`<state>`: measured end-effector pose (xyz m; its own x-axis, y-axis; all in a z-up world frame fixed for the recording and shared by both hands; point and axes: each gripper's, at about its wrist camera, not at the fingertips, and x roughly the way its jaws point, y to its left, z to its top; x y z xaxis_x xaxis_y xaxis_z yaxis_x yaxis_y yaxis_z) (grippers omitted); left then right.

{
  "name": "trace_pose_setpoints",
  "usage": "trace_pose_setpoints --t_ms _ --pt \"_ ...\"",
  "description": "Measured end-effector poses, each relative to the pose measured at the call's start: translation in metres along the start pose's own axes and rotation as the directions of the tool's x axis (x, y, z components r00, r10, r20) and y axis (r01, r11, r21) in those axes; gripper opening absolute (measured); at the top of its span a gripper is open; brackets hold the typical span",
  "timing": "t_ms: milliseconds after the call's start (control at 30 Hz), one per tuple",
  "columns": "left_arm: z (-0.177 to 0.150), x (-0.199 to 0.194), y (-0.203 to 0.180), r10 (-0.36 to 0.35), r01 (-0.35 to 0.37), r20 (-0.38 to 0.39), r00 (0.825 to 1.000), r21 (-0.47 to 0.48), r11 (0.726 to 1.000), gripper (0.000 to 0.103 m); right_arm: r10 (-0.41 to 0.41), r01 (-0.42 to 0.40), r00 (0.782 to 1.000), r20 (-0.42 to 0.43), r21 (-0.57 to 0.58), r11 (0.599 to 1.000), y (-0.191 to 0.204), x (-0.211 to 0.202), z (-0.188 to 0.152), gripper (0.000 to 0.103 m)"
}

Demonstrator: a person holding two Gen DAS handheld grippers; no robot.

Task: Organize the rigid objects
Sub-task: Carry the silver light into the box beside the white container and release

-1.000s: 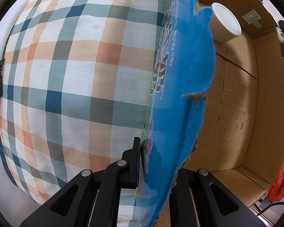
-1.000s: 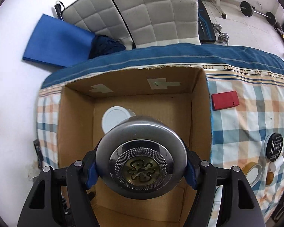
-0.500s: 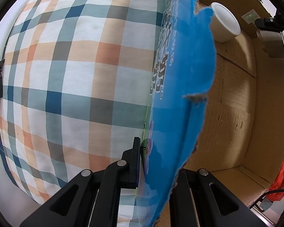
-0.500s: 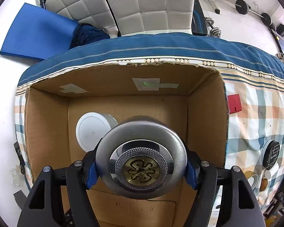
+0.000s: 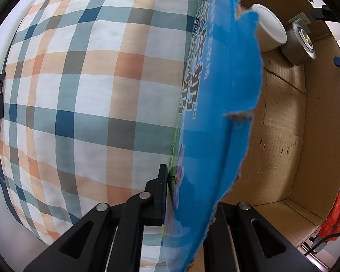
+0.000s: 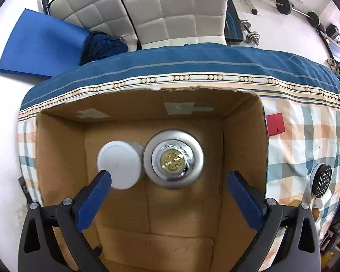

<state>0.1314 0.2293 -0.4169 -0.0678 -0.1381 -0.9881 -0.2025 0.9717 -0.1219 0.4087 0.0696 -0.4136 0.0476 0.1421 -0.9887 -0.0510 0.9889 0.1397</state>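
Observation:
A silver round tin [image 6: 173, 159] with a gold emblem stands on the floor of the cardboard box [image 6: 242, 149], beside a white round container [image 6: 119, 164]. My right gripper [image 6: 170, 182] is open and empty above the box, its blue fingers either side of the tin and apart from it. My left gripper [image 5: 188, 201] is shut on the box's blue printed wall [image 5: 222, 86] at its torn edge. The left wrist view shows the tin [image 5: 299, 43] and the white container [image 5: 269, 31] at the box's far end.
The box sits on a plaid tablecloth [image 5: 90, 90]. Outside it on the right lie a red card [image 6: 275, 123], a black round lid [image 6: 321, 180] and small round items. Grey cushioned chairs [image 6: 170, 6] and a blue mat [image 6: 40, 45] stand beyond the table.
My right gripper lowered the silver tin into the box, opened and let go of it; the tin now stands beside the white container. The left gripper has kept its hold on the wall.

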Motion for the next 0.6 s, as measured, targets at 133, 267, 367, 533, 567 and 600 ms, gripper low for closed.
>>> trace_pose_setpoints --t_ms 133,267,367,533,567,600 --pt "0.000 0.000 -0.001 0.002 -0.002 0.002 1.000 0.001 1.000 0.007 -0.021 0.021 1.000 0.002 -0.026 0.999 0.007 -0.010 -0.011 0.103" --pt "-0.001 0.000 -0.002 0.003 -0.003 0.004 1.000 0.002 1.000 0.007 -0.029 0.029 1.000 0.001 -0.033 0.999 0.014 -0.017 -0.024 0.103" --pt "-0.003 -0.001 -0.003 0.004 -0.004 0.006 1.000 0.002 1.000 0.007 -0.016 0.017 1.000 0.006 -0.040 0.999 0.018 -0.026 -0.037 0.103" --pt "-0.003 -0.002 -0.004 0.007 -0.007 0.006 1.000 0.002 1.000 0.007 0.003 0.000 0.999 0.038 -0.068 0.998 0.025 -0.045 -0.059 0.103" --pt "-0.003 -0.002 -0.004 0.007 -0.007 0.006 1.000 0.002 1.000 0.007 0.001 0.003 0.999 0.054 -0.074 0.997 0.027 -0.051 -0.064 0.103" --pt "-0.003 -0.002 -0.004 0.008 -0.008 0.007 1.000 0.003 1.000 0.007 0.002 0.004 0.998 0.068 -0.080 0.997 0.027 -0.056 -0.068 0.103"
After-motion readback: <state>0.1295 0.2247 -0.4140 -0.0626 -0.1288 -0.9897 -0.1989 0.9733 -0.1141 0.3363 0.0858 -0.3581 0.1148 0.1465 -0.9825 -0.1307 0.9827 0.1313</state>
